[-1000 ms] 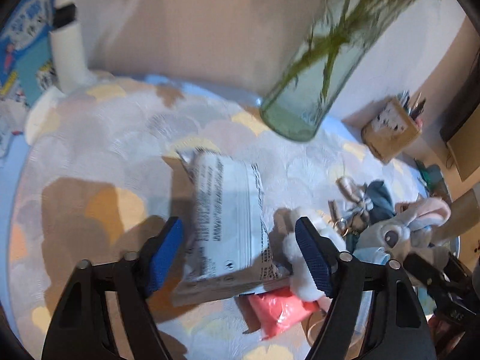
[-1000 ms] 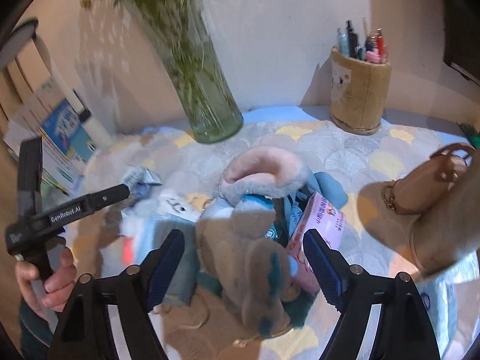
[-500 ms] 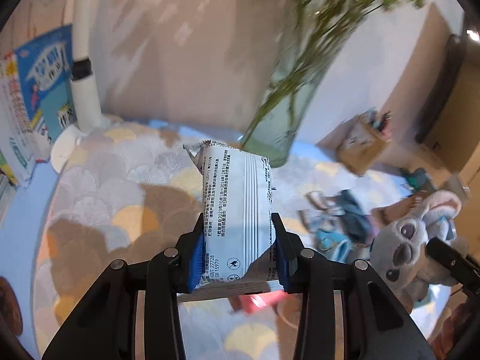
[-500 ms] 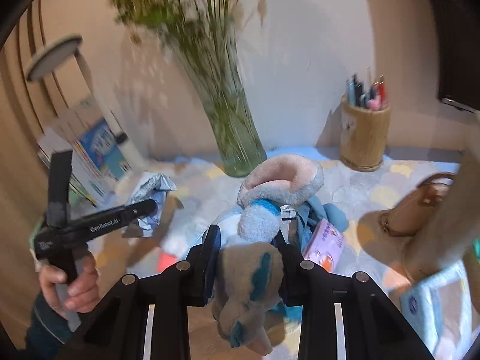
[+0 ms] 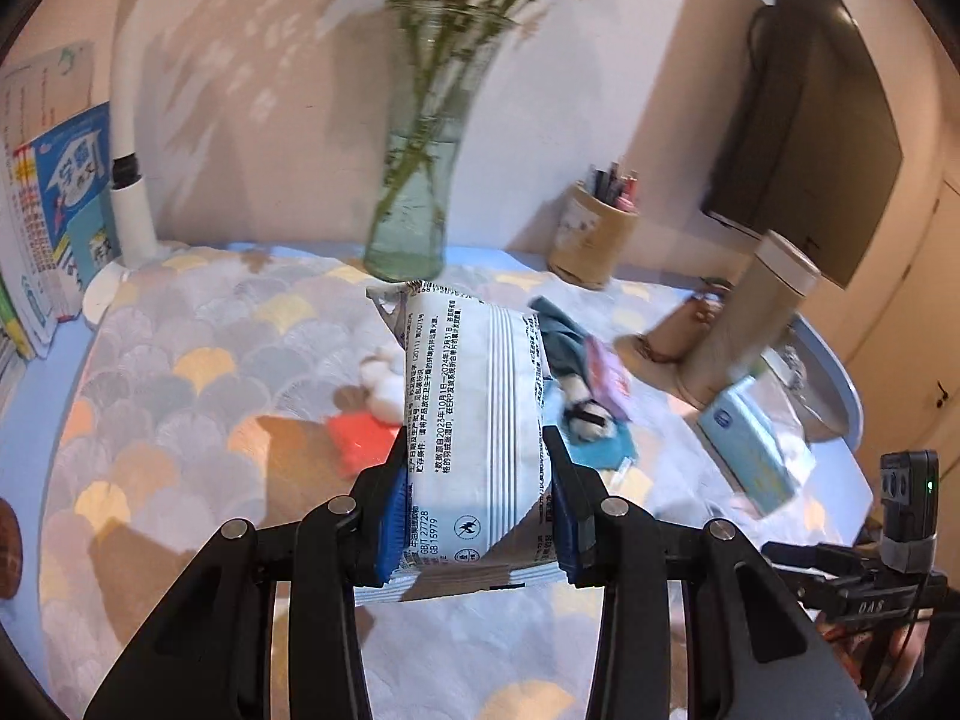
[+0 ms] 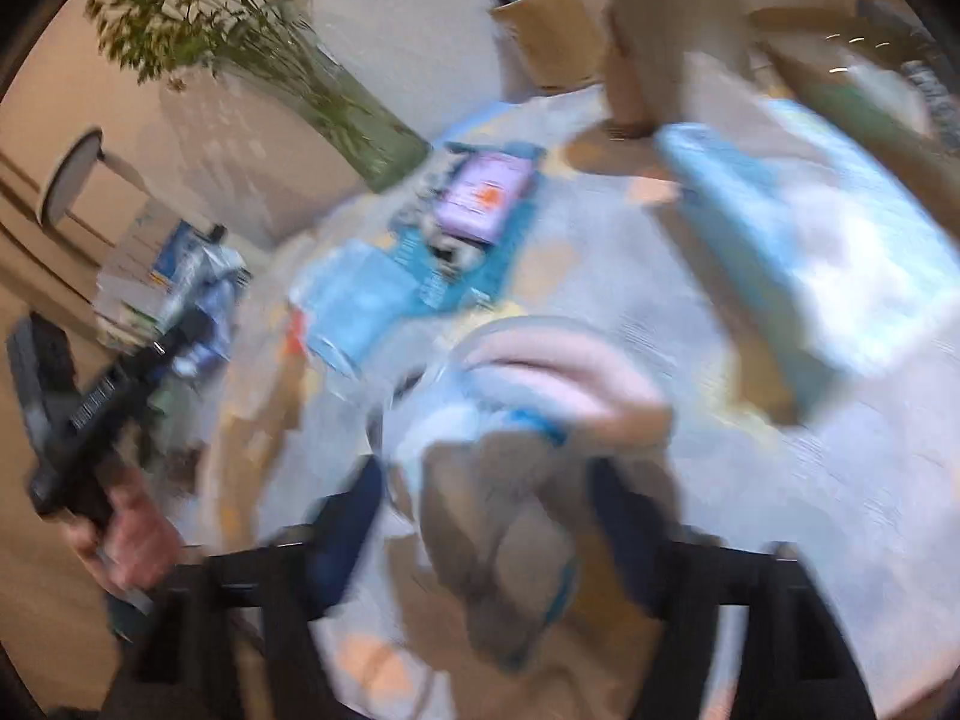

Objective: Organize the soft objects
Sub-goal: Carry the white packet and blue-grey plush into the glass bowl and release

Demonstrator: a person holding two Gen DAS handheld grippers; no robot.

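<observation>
Our left gripper (image 5: 477,510) is clamped on a white packet (image 5: 474,420), held above the patterned cloth (image 5: 198,372) in front of the vase (image 5: 414,204). In the blurred right view, our right gripper (image 6: 492,516) has a grey plush toy (image 6: 510,516) between its fingers, apparently gripped. A red pouch (image 5: 360,438) and blue tissue pack (image 5: 750,450) lie on the cloth, left and right of the packet.

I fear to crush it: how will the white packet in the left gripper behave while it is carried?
The white packet probably is soft: it bulges between the left gripper pads. Likely light, since it stands out forward without drooping. Its smooth film may slip.
</observation>
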